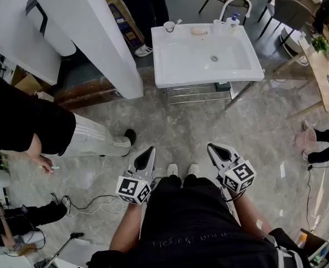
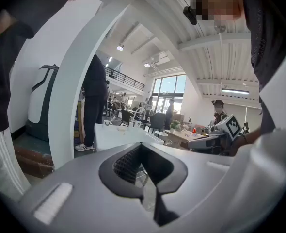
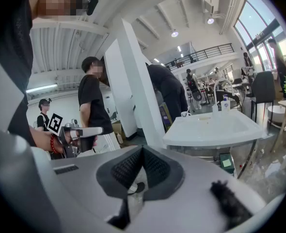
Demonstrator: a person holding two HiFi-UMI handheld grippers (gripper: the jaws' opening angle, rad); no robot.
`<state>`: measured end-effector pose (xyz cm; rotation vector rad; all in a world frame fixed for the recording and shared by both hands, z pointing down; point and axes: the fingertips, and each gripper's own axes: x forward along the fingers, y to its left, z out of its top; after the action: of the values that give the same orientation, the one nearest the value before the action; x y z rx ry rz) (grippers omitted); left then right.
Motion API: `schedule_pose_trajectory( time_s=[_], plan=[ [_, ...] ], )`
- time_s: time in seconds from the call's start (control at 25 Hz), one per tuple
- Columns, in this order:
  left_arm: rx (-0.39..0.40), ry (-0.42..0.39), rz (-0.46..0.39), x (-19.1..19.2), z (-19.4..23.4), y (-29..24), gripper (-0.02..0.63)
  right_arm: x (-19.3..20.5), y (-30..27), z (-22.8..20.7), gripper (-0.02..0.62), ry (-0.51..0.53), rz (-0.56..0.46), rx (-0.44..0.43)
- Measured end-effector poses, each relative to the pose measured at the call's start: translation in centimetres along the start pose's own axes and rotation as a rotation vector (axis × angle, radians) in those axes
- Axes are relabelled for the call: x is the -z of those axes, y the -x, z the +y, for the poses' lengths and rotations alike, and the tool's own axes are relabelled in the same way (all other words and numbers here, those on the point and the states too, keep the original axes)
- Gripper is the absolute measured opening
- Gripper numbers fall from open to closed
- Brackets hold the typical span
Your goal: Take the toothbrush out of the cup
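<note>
Well short of the white sink (image 1: pixel 181 74), the left gripper (image 1: pixel 148 151) and right gripper (image 1: pixel 214 148) are held at waist height, each with its jaws clenched together on nothing. The toothbrush (image 1: pixel 177 22) stands in the cup (image 1: pixel 169 27) on the sink's back left corner, well apart from both.

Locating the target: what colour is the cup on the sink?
The cup is white; head view shows it best.

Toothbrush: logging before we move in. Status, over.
Left tool shut, empty; right tool shut, empty. Toothbrush in cup on sink rim, far ahead. Bystander left, off path.
</note>
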<state>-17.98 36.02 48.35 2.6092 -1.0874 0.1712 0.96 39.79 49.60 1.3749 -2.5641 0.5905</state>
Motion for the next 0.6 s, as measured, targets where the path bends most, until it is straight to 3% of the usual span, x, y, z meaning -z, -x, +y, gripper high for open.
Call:
schedule_pose_trajectory(
  time_s=[0.6],
  plan=[
    [-0.032, -0.007, 0.012, -0.2, -1.6, -2.7, 0.007, -0.3, 0.3, -2.9, 0.012, -0.003, -0.017, -0.046]
  ],
)
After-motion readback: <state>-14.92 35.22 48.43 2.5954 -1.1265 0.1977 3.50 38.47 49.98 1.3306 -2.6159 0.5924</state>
